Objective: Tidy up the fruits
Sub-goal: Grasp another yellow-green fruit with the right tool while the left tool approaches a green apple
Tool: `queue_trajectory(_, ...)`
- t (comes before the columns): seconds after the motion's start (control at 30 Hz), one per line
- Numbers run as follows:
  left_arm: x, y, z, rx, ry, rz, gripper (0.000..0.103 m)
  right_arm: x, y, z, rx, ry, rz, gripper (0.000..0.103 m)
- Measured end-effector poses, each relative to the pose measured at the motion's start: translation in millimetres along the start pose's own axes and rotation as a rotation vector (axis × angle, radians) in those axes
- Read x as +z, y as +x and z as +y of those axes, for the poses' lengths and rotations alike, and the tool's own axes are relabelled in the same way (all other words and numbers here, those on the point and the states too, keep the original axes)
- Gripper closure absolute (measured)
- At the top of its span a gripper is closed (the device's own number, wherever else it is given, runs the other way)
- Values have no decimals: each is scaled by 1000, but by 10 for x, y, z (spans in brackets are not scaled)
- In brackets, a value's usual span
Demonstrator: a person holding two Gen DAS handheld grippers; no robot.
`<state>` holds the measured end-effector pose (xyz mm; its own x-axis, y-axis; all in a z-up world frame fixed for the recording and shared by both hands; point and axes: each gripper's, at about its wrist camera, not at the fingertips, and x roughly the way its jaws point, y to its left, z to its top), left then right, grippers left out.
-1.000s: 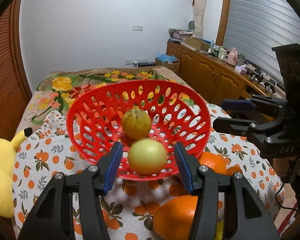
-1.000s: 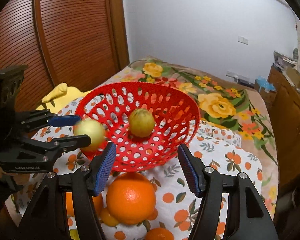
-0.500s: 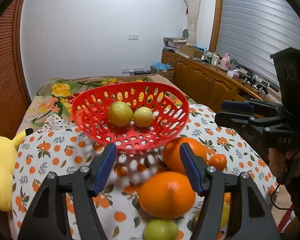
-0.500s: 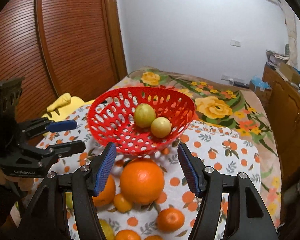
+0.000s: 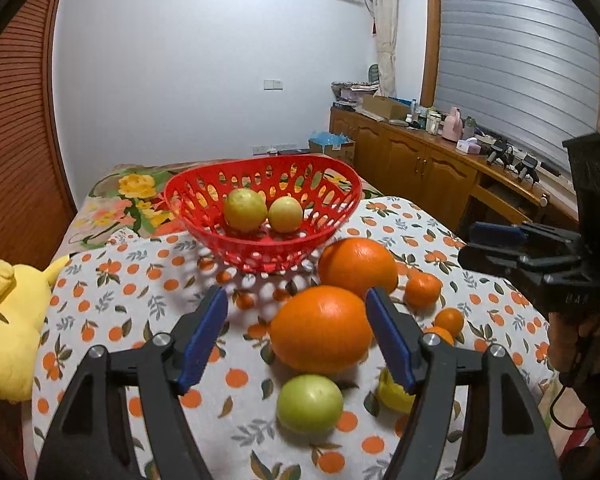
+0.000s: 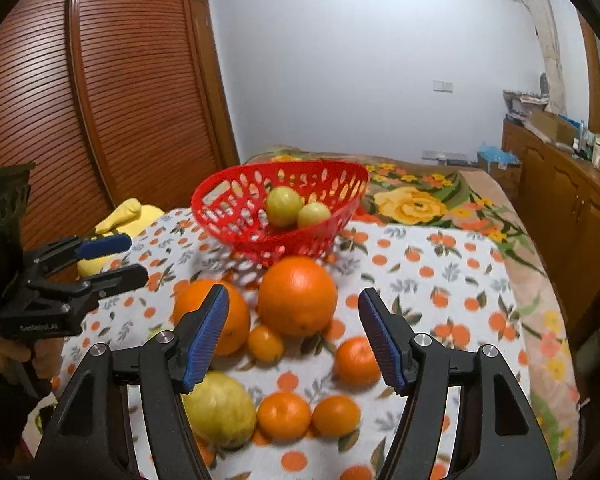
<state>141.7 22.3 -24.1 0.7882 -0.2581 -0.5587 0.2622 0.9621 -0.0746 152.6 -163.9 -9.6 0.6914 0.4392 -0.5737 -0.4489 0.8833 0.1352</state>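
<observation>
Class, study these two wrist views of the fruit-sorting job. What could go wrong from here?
1. The loose fruit is crowded: closing the left gripper, whose jaws are opening, on the front big orange may nudge the green fruit rolling.
2. The red basket sits tilted on soft bedding; a heavy orange could tip it and spill the two yellow-green fruits.

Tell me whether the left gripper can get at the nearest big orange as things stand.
Probably yes. The left gripper has opening jaws with nothing gripped, and the big orange lies just ahead between them on the cloth, uncovered from above.
</observation>
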Motion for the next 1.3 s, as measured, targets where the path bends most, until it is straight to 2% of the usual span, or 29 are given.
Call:
queue_trajectory(0.1, -107, 6, -44, 41, 5, 3, 31, -119, 3, 38, 8, -5, 15, 34)
queue_trajectory(0.33, -364, 95, -108, 38, -9, 57, 31, -390, 103, 122, 26, -3, 55, 34)
queue_trajectory(0.47, -471, 139, -109, 0, -23, 97, 31, -473, 132, 204, 46, -8, 68, 34)
queue_trajectory(0.7, -623, 201, -113, -15, -44, 136, 32, -558, 190, 317, 67, -27, 89, 34)
queue_trajectory(0.9, -693, 266, -80, -46, -69, 154, 46, -607, 177, 342, 81, -26, 93, 34)
queue_trajectory(1.13, -719, 362, -71, -26, -68, 183, 47, -655, 197, 353, 101, -14, 101, 34)
queue_trajectory(1.2, -732, 374, -64, -14, -65, 185, 53, -669, 216, 370, 103, -16, 106, 34)
queue_trajectory(1.3, -738, 353, -34, -26, -77, 186, 53, -682, 233, 397, 106, -21, 109, 34)
